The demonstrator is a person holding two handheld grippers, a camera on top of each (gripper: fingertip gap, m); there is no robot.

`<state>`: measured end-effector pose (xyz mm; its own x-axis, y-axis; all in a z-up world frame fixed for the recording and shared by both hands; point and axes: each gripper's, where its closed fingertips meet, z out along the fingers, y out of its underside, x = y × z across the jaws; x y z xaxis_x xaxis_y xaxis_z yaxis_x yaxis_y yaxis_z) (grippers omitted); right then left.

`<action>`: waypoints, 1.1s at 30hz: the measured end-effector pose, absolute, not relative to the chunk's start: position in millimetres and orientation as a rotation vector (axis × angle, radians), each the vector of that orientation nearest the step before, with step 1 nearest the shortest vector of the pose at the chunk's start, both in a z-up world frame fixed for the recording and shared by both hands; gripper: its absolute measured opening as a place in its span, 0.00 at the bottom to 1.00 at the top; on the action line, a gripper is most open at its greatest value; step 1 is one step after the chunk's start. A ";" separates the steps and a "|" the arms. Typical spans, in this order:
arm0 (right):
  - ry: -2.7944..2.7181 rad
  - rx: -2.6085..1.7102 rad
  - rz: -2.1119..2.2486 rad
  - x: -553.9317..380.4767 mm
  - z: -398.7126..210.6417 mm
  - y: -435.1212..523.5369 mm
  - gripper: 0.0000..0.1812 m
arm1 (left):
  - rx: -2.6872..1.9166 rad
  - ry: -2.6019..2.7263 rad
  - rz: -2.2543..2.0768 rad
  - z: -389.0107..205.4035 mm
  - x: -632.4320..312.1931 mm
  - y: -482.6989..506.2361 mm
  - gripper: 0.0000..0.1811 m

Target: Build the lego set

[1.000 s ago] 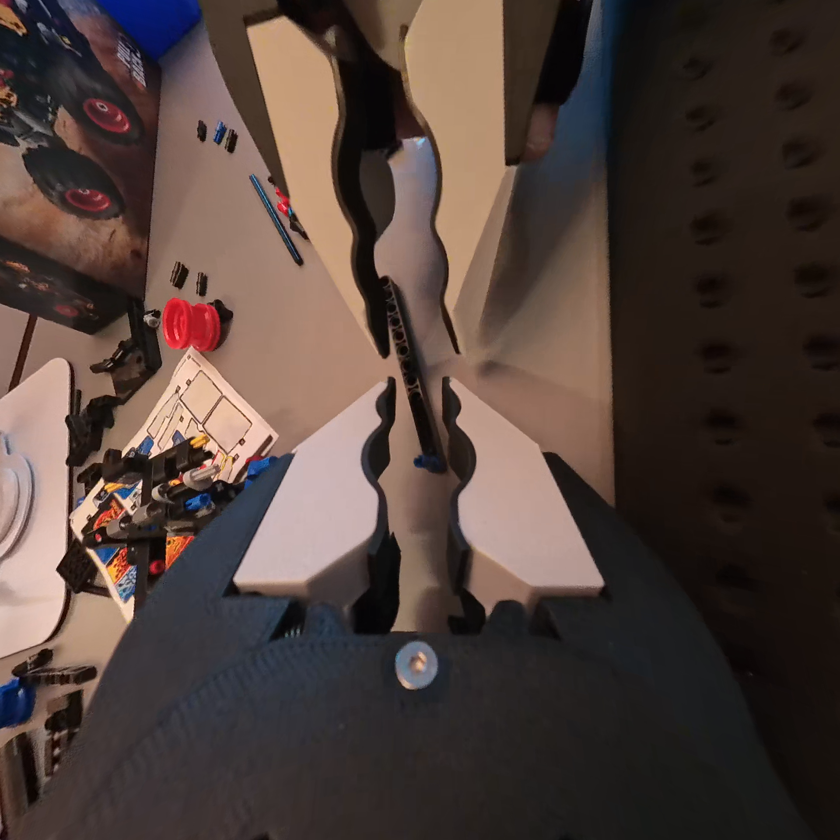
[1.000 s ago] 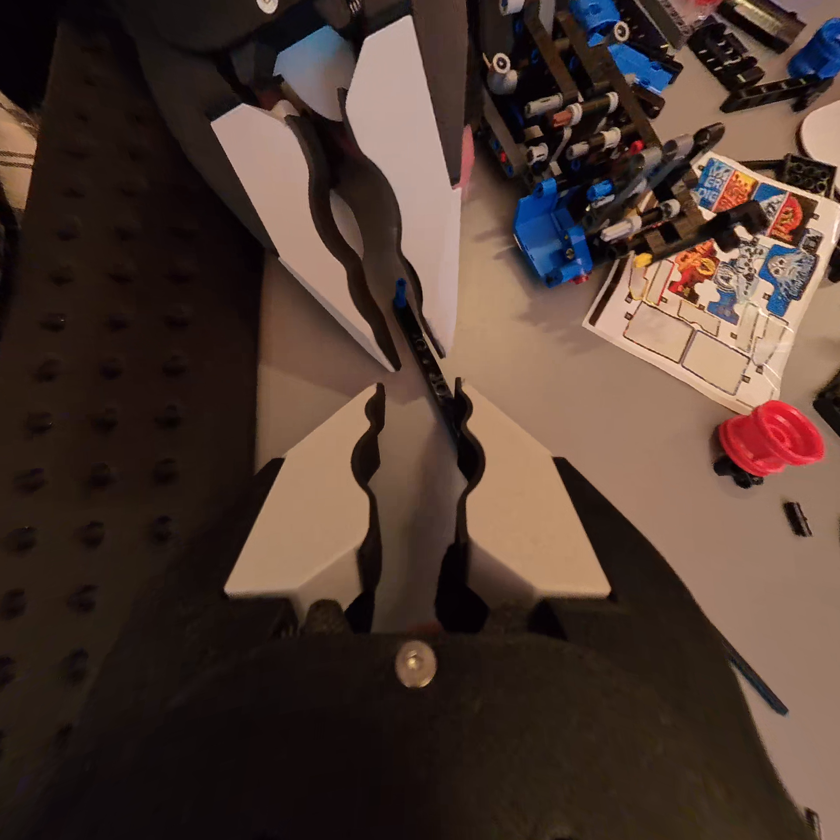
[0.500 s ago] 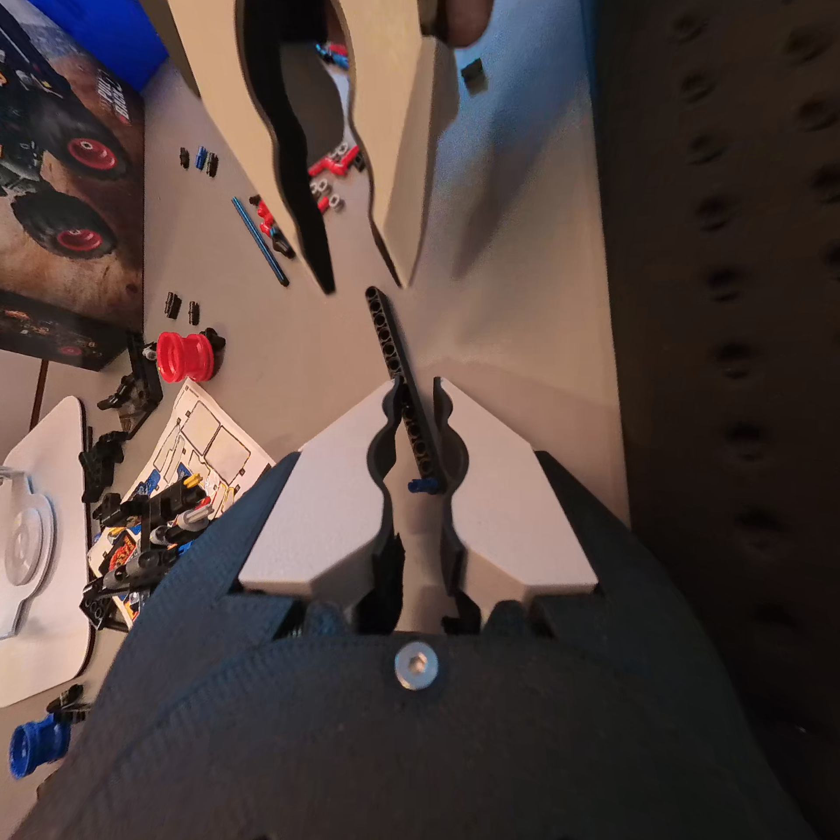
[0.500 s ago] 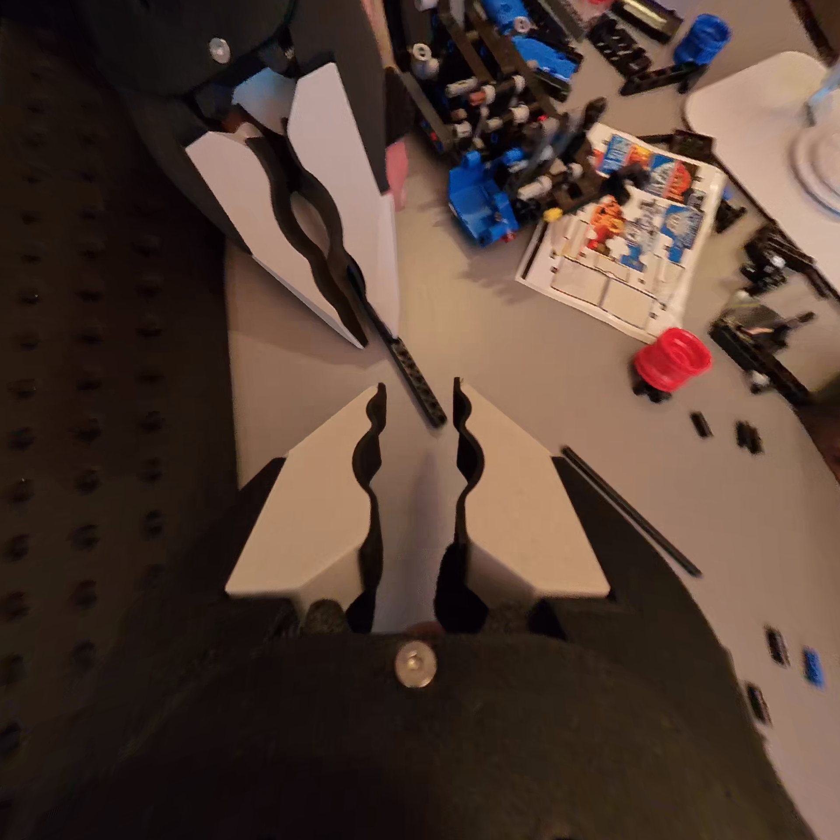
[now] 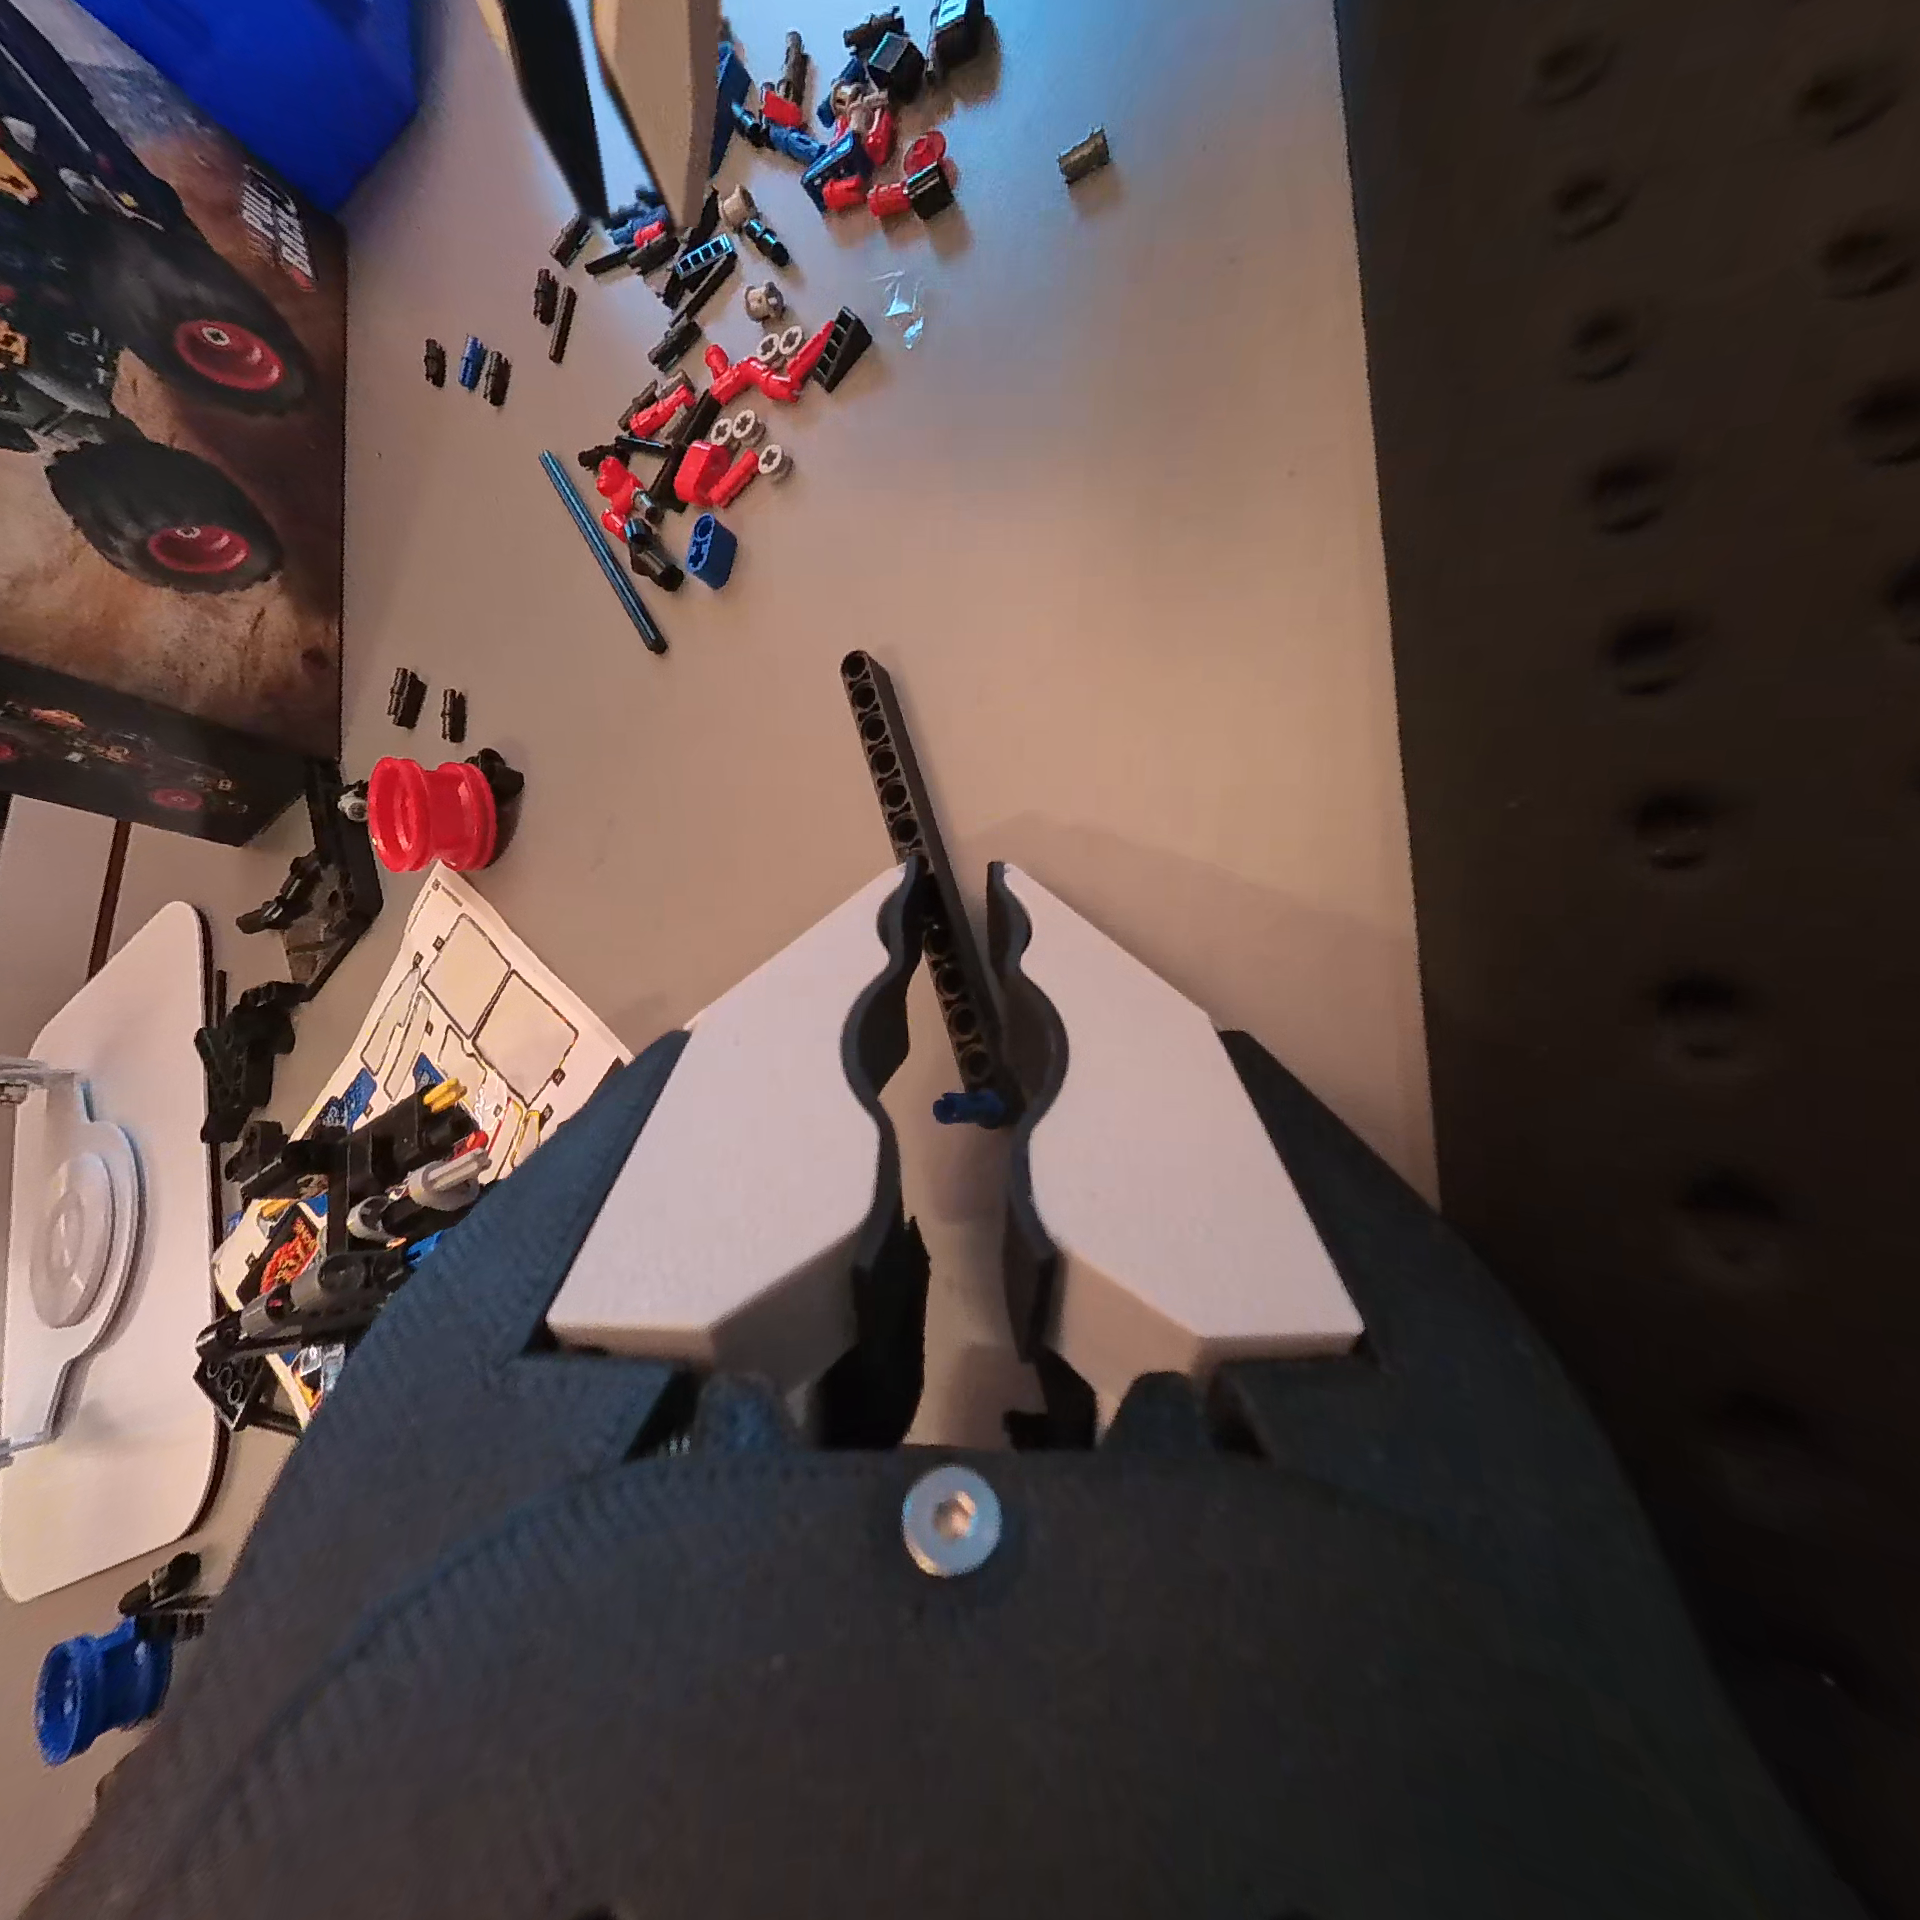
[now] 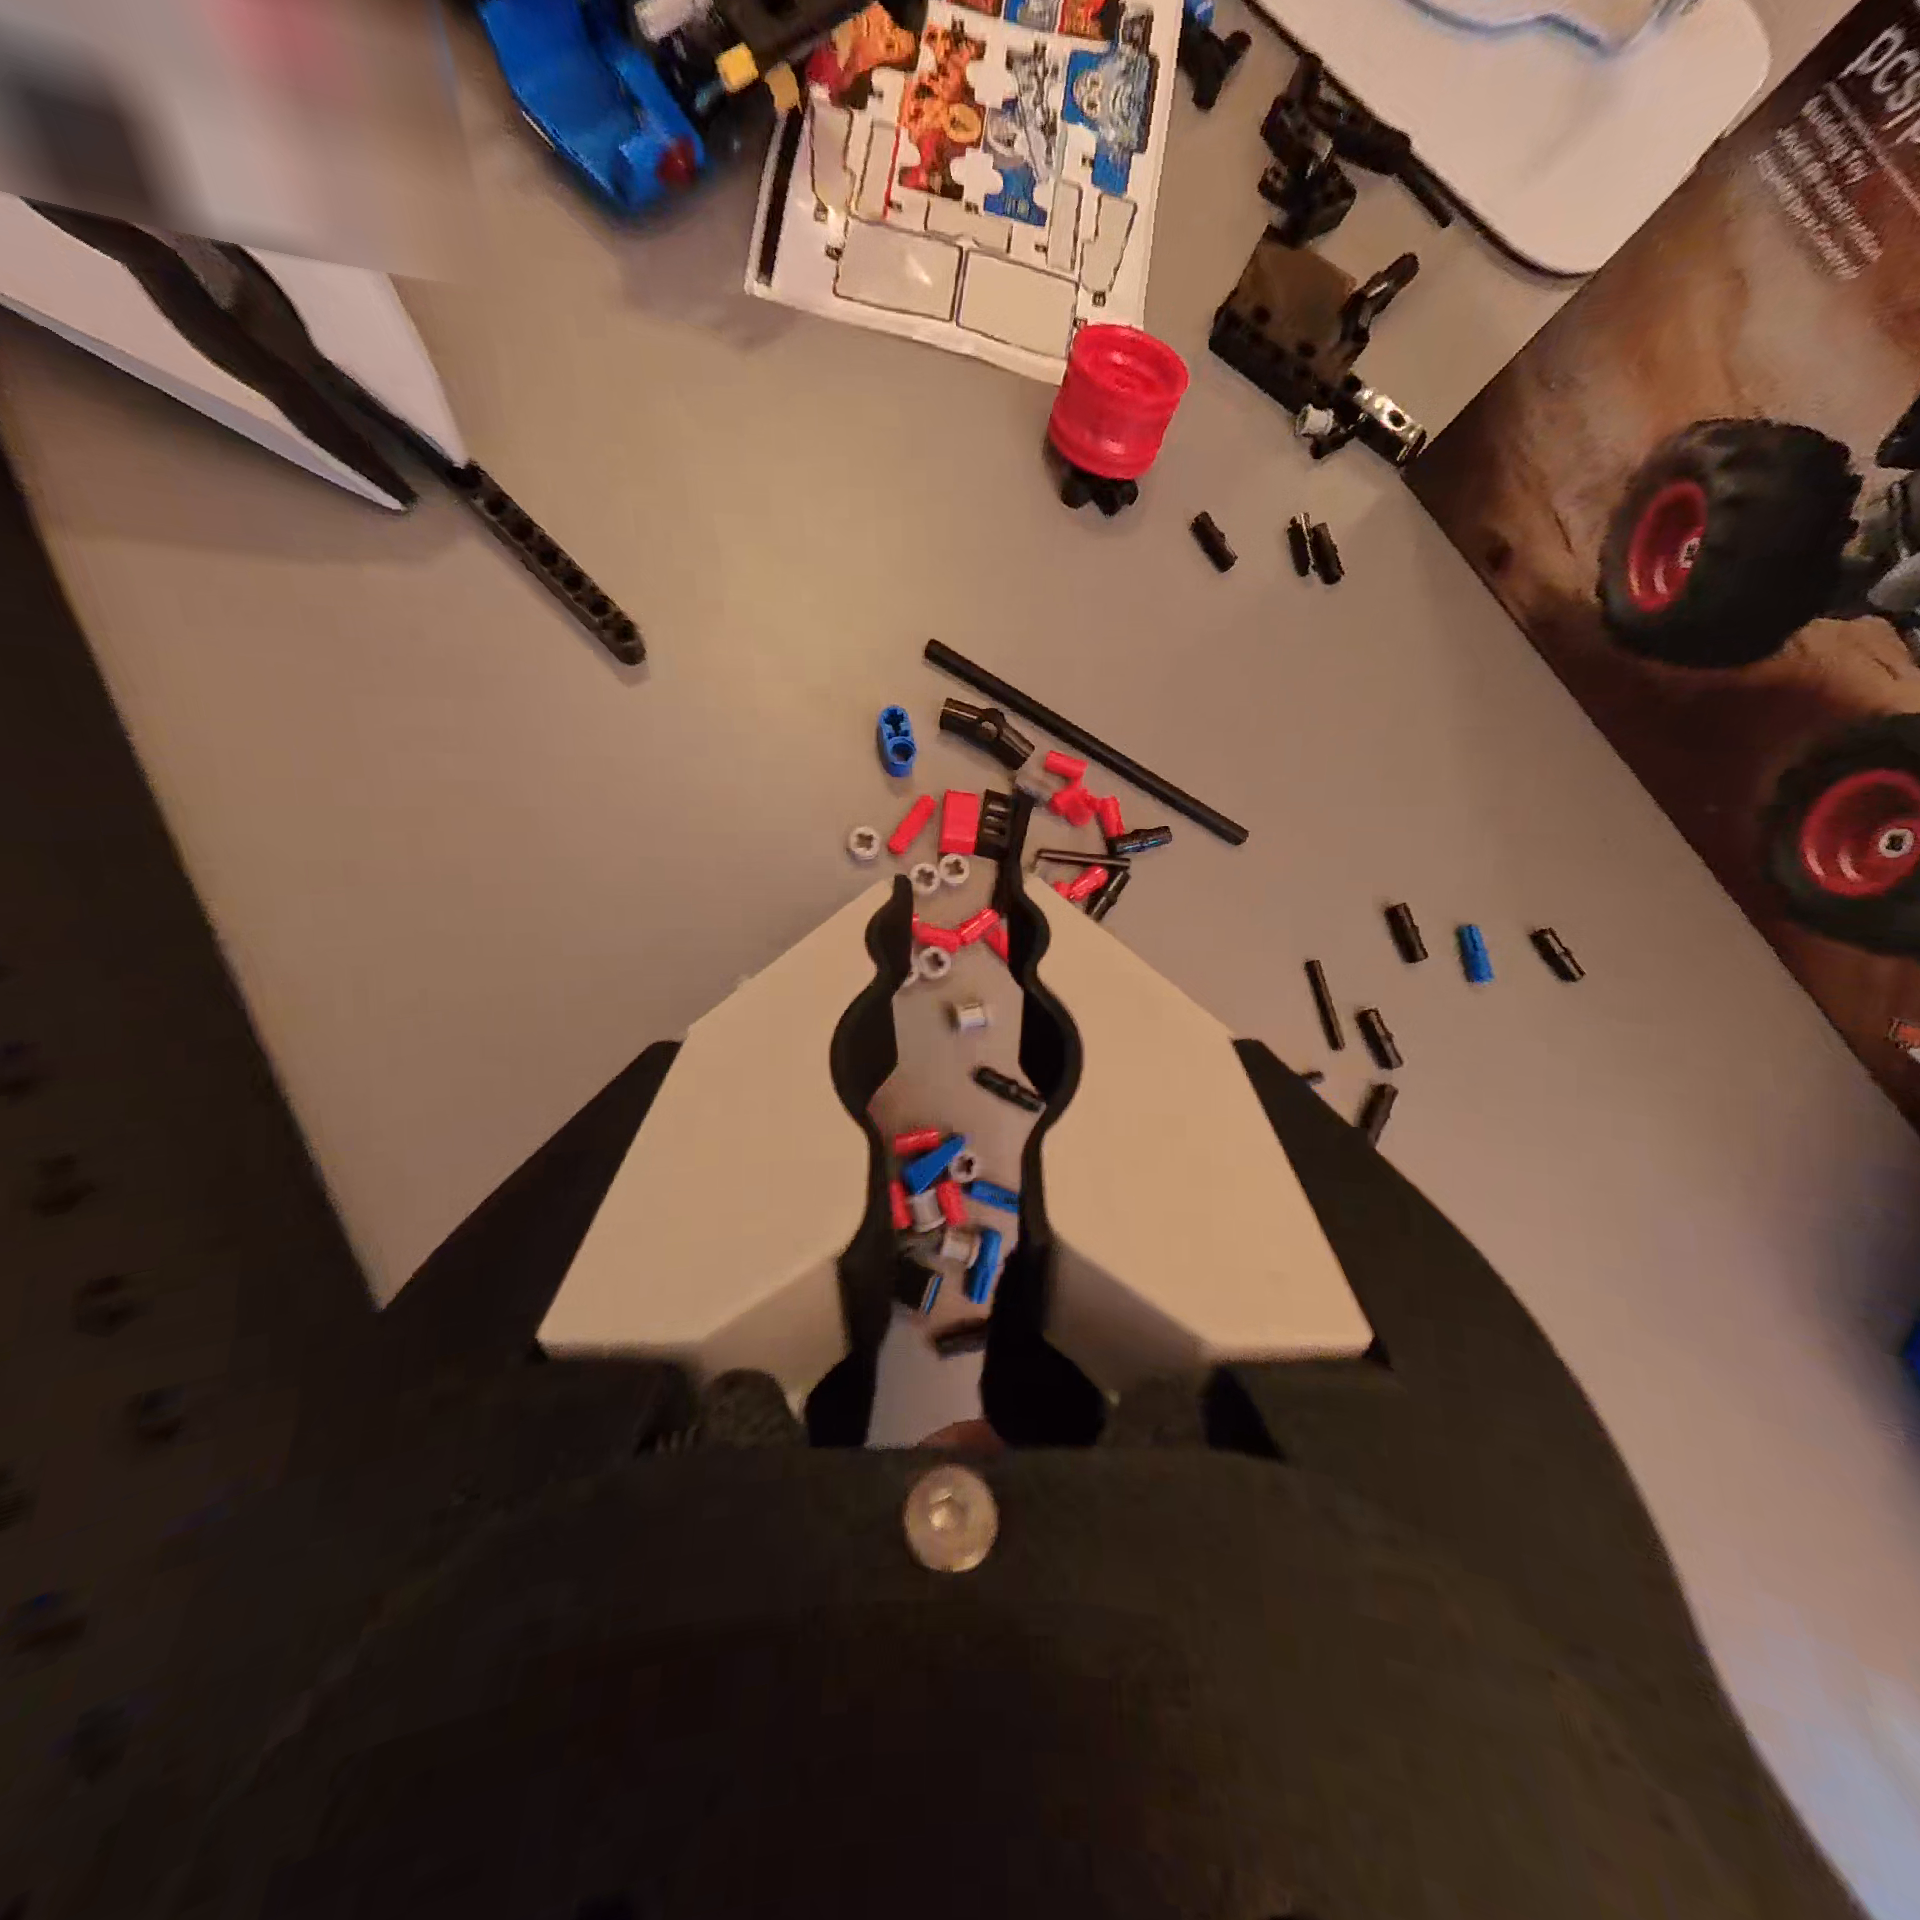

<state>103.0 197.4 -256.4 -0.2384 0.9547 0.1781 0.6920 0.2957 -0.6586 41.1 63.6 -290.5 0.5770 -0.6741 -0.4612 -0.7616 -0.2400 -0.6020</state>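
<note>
Gripping a long black beam, left tongs, right tongs parted, empty, over scattered small pieces, red wheel hub beyond.

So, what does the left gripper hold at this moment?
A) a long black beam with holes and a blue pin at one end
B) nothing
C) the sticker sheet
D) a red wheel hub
A: in the left wrist view the left gripper is closed on the long black beam, with the blue pin at the beam's near end between the fingers.
</note>
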 end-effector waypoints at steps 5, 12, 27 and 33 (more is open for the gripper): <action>-2.090 -1.456 0.523 81.3 -269.5 210.9 0.07 | -1.973 1.148 0.142 -291.1 38.5 61.9 0.05; -2.153 -1.474 0.489 69.1 -282.6 224.8 0.04 | -1.979 1.143 0.126 -291.0 38.4 60.6 0.05; -2.183 -1.455 0.494 63.9 -291.3 226.0 0.01 | -1.984 1.137 0.114 -290.6 40.3 60.0 0.06; -2.141 -1.439 0.518 64.1 -279.1 221.8 0.01 | -1.988 1.132 0.112 -290.4 40.6 59.6 0.05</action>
